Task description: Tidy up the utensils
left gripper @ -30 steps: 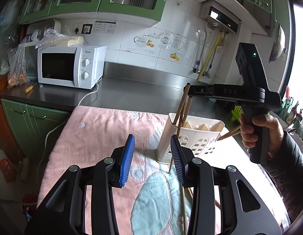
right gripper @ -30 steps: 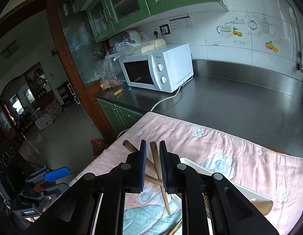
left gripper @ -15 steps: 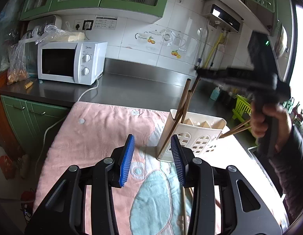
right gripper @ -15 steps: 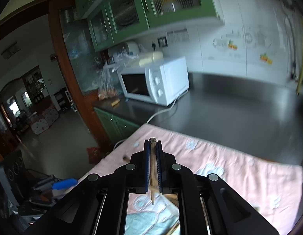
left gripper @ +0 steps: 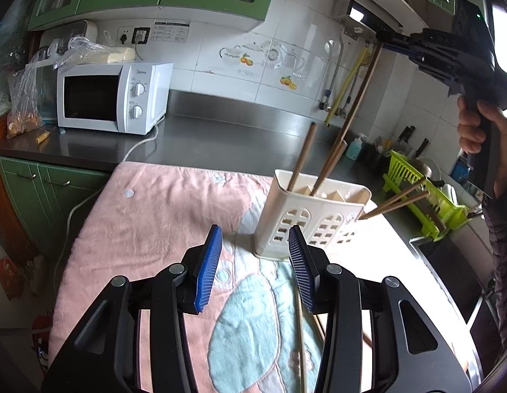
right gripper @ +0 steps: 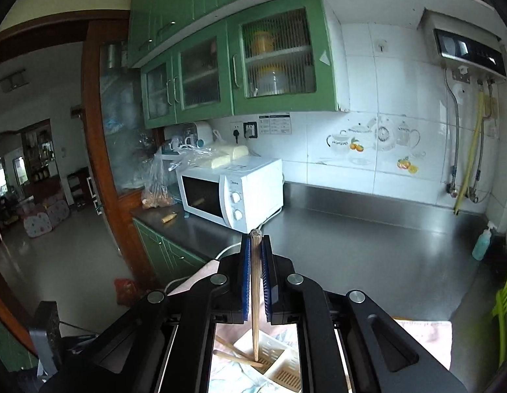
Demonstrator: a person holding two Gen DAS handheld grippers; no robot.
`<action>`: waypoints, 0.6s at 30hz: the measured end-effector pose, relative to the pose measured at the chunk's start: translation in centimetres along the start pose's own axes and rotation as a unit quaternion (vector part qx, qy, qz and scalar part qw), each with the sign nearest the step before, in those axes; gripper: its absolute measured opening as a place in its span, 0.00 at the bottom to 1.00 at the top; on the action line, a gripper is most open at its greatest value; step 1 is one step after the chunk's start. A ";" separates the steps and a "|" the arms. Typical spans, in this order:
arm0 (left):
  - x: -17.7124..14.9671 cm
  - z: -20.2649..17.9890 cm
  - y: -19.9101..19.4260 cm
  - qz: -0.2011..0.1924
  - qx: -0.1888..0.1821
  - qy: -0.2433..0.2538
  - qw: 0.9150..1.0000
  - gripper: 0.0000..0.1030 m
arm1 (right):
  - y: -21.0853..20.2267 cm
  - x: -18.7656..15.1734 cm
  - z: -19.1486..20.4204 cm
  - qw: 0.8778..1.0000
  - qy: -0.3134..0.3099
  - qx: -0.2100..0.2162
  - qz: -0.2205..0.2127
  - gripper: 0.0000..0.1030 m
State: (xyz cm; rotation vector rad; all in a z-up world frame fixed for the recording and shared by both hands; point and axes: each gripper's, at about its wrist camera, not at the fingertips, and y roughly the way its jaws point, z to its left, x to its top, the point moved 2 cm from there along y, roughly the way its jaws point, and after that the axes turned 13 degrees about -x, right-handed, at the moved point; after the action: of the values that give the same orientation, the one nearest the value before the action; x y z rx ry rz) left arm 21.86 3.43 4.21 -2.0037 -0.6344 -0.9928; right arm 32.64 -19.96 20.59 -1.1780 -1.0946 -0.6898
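Right wrist view: the right tongs (right gripper: 255, 281) are clamped on a single wooden chopstick (right gripper: 255, 298), gripped close to its blunt top end, with the shaft hanging down between the pads toward the white utensil holder (right gripper: 279, 365) below. In the left wrist view the same chopstick (left gripper: 359, 93) runs steeply down from the right tongs (left gripper: 382, 40) toward the holder (left gripper: 314, 222); its lower tip appears to sit above or just inside the rim, but I cannot tell which.

Handling, as a judgement: the stick is light, stiff and smooth-surfaced. Held so near one end, it could pivot or slide in the pads, so a grip a little further down the shaft would steady it. Breakage risk looks low.

Appearance: plain brown wood, round, tapering downward. Two more like it stand leaning in the holder's near compartment, two poke out at its right side, and a thin one lies on the pink and blue towel (left gripper: 161, 216) covering the counter (left gripper: 240, 137).

Left tongs (left gripper: 255, 267) stand apart and hold nothing, their jaws having just been opening, just short of the holder.
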 end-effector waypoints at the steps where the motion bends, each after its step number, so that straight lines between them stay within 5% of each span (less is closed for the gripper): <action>1: -0.2 -0.1 0.1 0.003 -0.001 0.000 1.000 0.42 | 0.3 -0.3 0.0 1.000 -0.002 -0.006 0.001 0.06; 11: -3.0 -1.1 1.7 0.050 -0.015 0.012 0.999 0.42 | 4.6 -4.6 0.8 0.998 -0.010 -0.015 0.055 0.06; 18: -5.0 -2.0 3.0 0.091 -0.020 0.016 0.996 0.42 | 2.6 -6.0 0.5 0.998 -0.006 -0.017 0.064 0.16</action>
State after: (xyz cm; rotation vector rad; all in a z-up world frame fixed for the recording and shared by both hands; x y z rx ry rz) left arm 20.30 -0.36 -0.42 -2.0353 -0.4089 -0.9309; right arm 32.63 -19.45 14.04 -1.2717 -1.0110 -0.6042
